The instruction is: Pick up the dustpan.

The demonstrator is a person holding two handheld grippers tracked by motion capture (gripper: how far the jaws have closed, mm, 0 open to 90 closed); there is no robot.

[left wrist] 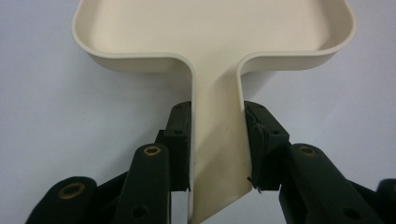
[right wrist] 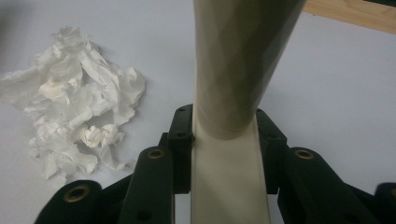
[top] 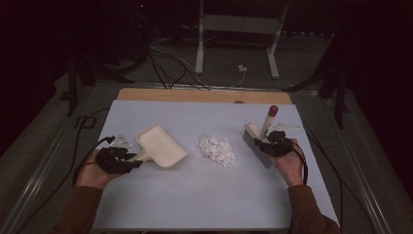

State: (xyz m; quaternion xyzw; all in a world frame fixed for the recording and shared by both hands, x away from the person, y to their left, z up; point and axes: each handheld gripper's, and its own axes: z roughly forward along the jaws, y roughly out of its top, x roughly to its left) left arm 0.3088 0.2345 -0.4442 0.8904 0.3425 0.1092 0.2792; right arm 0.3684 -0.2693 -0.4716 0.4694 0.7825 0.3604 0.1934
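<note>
Left tool (top: 127, 161) clenched on dustpan (top: 160, 146) handle | right tool (top: 272, 144) clenched on brush (top: 259, 141) handle | torn paper scraps (top: 217, 149) on counter (top: 204, 195), between pan mouth and bristles, roughly midway between the hands

Both grippers' fingers (left wrist: 180, 140) clamped shut.

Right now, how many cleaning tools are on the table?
2. The dustpan lies left of the paper scraps, its handle in the left gripper. The brush stands right of them, in the right gripper.
</note>
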